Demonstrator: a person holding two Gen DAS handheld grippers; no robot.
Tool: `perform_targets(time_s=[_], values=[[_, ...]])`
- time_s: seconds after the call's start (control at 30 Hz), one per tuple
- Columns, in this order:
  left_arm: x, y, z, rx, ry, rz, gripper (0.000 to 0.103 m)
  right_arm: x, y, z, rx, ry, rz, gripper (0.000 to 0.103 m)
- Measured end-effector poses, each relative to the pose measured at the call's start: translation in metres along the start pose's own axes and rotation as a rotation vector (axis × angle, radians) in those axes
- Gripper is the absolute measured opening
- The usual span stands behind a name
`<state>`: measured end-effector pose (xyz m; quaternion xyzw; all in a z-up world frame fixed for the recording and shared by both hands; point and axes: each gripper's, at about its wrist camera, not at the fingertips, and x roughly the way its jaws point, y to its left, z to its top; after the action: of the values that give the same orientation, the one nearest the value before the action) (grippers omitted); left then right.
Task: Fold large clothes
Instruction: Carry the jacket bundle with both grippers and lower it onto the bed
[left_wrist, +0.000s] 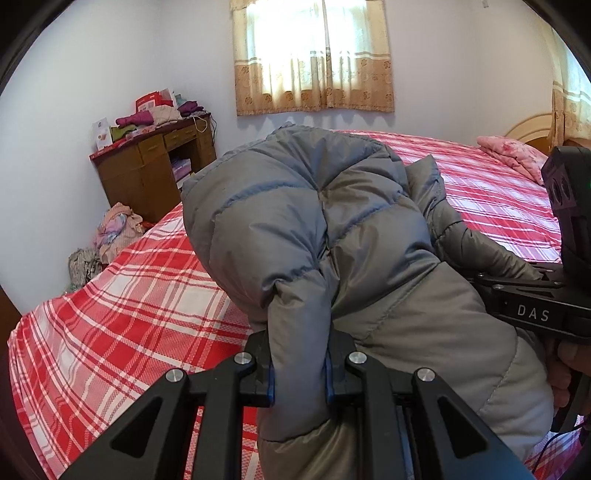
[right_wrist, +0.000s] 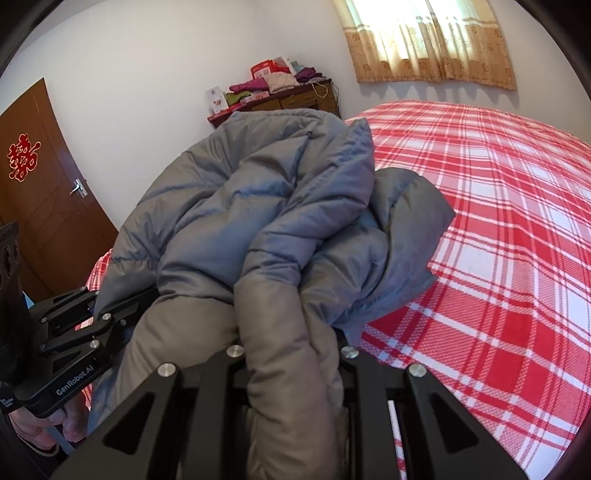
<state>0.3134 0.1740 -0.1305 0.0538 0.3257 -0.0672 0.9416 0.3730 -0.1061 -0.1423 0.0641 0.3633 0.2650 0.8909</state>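
A grey quilted down jacket (left_wrist: 314, 229) hangs bunched above the red plaid bed (left_wrist: 129, 295). My left gripper (left_wrist: 300, 376) is shut on a thick fold of its padded edge, blue pads pressing both sides. In the right wrist view the same jacket (right_wrist: 258, 221) piles up in front of the lens, and my right gripper (right_wrist: 291, 354) is shut on another rolled fold of it. The right gripper's black body (left_wrist: 535, 314) shows at the right edge of the left view; the left gripper's body (right_wrist: 74, 354) shows at the lower left of the right view. Both sit close together.
The plaid bedspread (right_wrist: 480, 240) stretches wide to the right. A pink pillow (left_wrist: 513, 155) lies near the headboard. A brown desk (left_wrist: 155, 170) piled with clothes stands by the wall, with a heap of laundry (left_wrist: 114, 229) on the floor. A brown door (right_wrist: 40, 192) is at left.
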Motion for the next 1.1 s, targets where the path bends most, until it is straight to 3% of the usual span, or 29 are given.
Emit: perform_targets(time_s=[0.5, 0.63, 0.97, 1.1], values=[[0.006, 0.016, -0.015, -0.017, 0.026, 0.000, 0.020, 0.026, 0.000, 0.005, -0.004, 0.035, -0.015, 0.021], [0.011, 0.018, -0.019, -0.026, 0.044, 0.017, 0.034, 0.035, -0.004, 0.005, 0.011, 0.051, -0.029, 0.021], [0.020, 0.029, -0.027, -0.059, 0.054, 0.030, 0.055, 0.042, -0.008, 0.000, 0.022, 0.057, -0.064, 0.026], [0.022, 0.032, -0.028, -0.065, 0.046, 0.074, 0.074, 0.043, -0.008, -0.003, 0.027, 0.056, -0.077, 0.033]])
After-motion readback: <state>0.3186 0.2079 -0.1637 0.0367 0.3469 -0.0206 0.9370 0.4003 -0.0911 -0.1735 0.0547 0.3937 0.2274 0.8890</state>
